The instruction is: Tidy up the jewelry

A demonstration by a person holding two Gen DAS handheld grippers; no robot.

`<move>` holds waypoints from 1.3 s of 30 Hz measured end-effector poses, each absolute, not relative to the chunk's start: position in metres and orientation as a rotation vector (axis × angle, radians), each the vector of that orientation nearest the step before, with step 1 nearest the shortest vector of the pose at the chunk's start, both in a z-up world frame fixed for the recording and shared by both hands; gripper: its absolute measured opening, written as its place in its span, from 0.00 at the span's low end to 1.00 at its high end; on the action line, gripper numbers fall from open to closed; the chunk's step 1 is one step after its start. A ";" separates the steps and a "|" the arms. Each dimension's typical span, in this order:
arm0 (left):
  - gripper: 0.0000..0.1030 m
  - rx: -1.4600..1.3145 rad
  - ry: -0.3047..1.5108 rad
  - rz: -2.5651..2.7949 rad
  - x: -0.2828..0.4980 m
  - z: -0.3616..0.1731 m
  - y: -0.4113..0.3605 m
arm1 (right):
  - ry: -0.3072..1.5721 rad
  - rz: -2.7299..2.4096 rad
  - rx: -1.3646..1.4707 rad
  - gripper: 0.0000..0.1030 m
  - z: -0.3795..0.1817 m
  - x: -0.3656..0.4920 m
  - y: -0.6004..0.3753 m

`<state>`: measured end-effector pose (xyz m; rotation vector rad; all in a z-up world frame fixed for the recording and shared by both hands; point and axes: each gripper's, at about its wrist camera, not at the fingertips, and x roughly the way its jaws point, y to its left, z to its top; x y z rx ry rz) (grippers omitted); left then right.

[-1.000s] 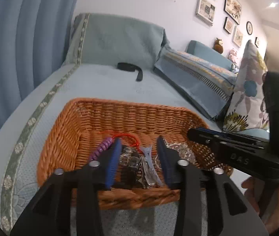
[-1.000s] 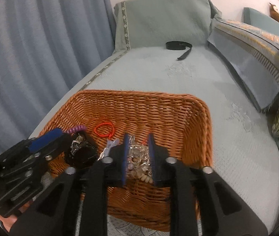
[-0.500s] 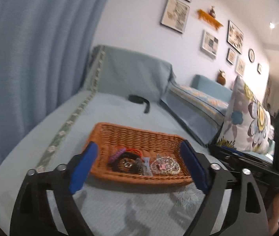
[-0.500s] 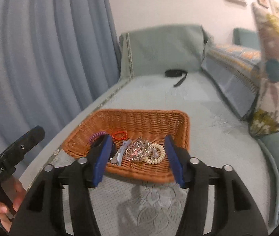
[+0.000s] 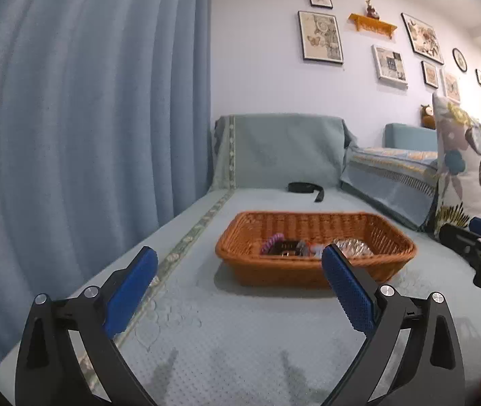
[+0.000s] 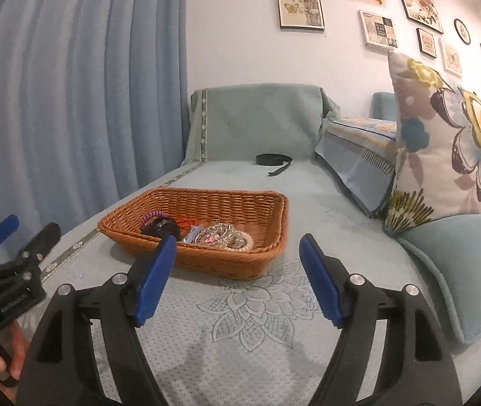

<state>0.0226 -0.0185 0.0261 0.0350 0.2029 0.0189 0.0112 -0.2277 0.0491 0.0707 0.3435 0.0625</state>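
Your left gripper jaws just opened wide, empty, right gripper just opened too, empty, both near level, wicker basket at 12 o'clock on sofa.

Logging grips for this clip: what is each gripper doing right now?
Left gripper: open, holding nothing, jaws have just been opening.
Right gripper: open, holding nothing, jaws have just been opening.

**Blue sitting room with a covered sofa**

A pleated blue curtain fills the view from 7 to 11 o'clock. Framed pictures and a small orange shelf hang on the pale wall at 1 o'clock. A floral cushion stands at 3 o'clock on the teal-covered sofa.
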 end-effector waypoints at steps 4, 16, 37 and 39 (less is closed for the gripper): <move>0.92 0.055 0.235 0.002 0.025 0.023 -0.022 | 0.343 0.057 0.025 0.72 0.040 0.012 -0.222; 0.93 0.015 0.275 0.015 0.034 0.018 -0.013 | 0.387 0.082 0.069 0.80 0.031 0.021 -0.227; 0.93 0.009 0.290 0.013 0.036 0.020 -0.013 | 0.410 0.087 0.056 0.80 0.027 0.025 -0.224; 0.93 0.011 0.291 0.014 0.036 0.020 -0.014 | 0.410 0.087 0.056 0.80 0.027 0.025 -0.224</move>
